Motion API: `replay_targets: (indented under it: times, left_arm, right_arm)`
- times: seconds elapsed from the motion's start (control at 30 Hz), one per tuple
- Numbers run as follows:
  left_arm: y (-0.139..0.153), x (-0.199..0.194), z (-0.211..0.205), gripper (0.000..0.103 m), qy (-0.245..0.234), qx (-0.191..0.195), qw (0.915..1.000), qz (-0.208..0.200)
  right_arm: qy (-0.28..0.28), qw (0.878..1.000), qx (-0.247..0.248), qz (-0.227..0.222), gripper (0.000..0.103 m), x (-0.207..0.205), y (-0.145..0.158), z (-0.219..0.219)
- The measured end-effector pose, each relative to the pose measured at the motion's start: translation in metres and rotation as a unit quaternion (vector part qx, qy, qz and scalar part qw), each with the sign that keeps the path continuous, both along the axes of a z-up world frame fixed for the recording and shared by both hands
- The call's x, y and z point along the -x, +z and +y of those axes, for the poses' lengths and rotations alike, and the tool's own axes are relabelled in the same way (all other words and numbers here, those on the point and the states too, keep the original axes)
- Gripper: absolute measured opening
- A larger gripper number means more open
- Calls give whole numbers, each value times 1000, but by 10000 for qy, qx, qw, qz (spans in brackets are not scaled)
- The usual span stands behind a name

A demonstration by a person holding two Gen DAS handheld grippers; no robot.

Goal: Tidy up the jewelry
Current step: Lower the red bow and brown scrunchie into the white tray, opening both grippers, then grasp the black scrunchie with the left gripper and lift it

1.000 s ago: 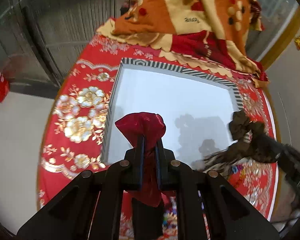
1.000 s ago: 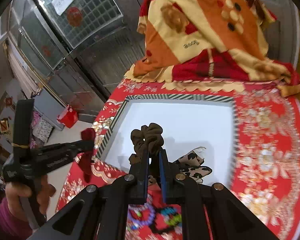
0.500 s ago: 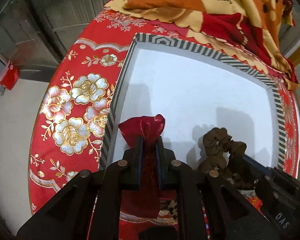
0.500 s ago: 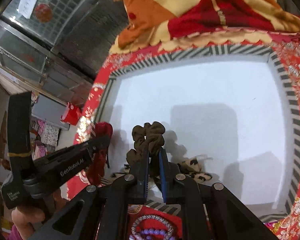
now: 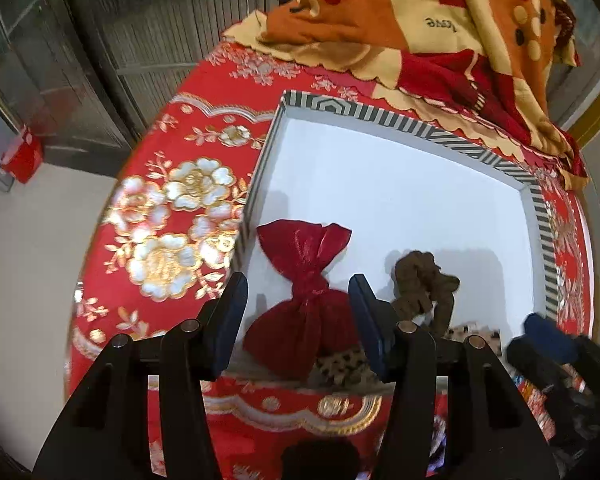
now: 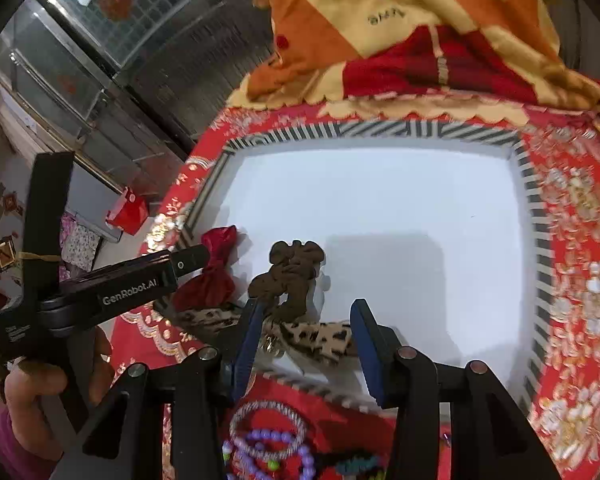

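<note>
Both grippers have just opened wide. The left gripper [image 5: 298, 312] let the red bow [image 5: 306, 300] drop, and the right gripper [image 6: 304, 336] let the brown scrunchie [image 6: 290, 276] drop. Now these 2 things lie inside the white box [image 6: 380, 130], so that bit looks done.

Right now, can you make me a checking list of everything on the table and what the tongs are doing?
Surface: red flowered tablecloth.
Job's things: white tray with striped rim holds the red pouch, brown scrunchie and leopard scrunchie.
Clutter: bead bracelets in front of the tray; orange blanket behind it.
Tongs: left tongs open around the pouch, jaws just opened; right tongs open, scrunchies between them, jaws just opened.
Cables: nothing seen.
Surroundings: glass cabinet, red bag on the floor.
</note>
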State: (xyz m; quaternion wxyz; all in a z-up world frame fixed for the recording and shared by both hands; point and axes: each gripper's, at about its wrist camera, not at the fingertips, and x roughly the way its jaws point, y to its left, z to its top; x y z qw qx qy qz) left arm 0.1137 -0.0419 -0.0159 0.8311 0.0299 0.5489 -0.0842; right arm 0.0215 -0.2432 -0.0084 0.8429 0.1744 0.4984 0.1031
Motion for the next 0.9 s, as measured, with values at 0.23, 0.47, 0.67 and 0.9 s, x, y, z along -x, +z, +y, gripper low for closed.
replay_targets:
  times: [0.23,0.47,0.67,0.9]
  left_arm:
    - [27,39,9,52,-107,-109,9993,-344]
    - [47,80,21,52,-230,-129,9978,-611]
    - [62,110,33,52,-285,-32,9967,-756]
    - [74,137,45,52,-342,-32,9952,-920]
  right_arm:
    - [-204,9989,294,-291,44,44,33,-4]
    - [-434,9960,616,-472,44,92,56,-6]
    - [-743,9934,649,-579,45,130,68,-6]
    - [-933,9915,698,-570,48,157,72,0]
